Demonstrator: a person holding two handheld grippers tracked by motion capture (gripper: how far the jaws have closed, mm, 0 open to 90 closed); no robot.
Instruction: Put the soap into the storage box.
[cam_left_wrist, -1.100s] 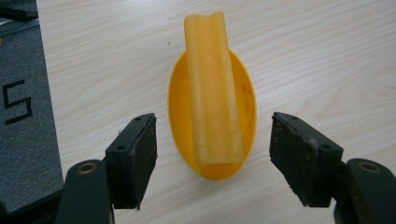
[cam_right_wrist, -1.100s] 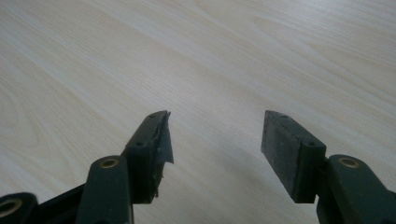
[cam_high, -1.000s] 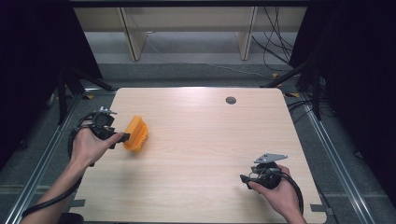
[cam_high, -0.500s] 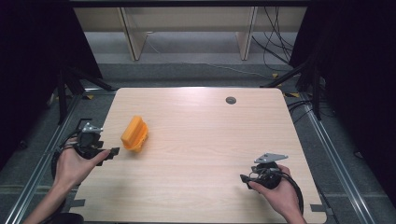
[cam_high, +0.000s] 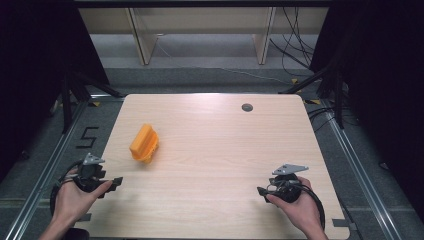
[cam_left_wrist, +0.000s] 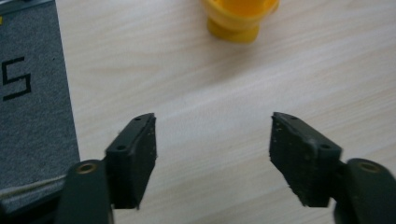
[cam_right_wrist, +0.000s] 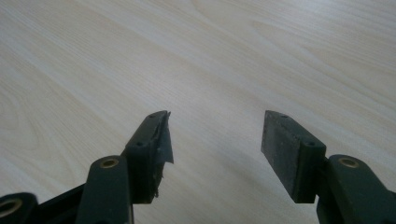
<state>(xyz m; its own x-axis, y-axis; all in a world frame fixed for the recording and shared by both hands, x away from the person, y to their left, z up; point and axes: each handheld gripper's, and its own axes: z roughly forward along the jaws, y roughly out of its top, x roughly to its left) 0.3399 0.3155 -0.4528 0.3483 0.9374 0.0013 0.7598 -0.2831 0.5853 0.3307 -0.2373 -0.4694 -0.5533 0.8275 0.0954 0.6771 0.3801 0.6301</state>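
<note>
Lying on its side toward the table's (cam_high: 210, 200) left edge: orange plastic piece (cam_high: 144, 143), untouched. Hovering near the front-left corner, left gripper (cam_left_wrist: 212, 149) gaping wide and empty; right gripper (cam_right_wrist: 215, 149) likewise by the front-right corner. Possibly risking a nudge, tipping or sliding the piece leftward.

A big black number 5 (cam_high: 87, 137) is marked on the grey floor (cam_high: 60, 150) just beside the left edge of the table (cam_high: 225, 150); the same 5 (cam_left_wrist: 15, 78) is seen in the left gripper view
</note>
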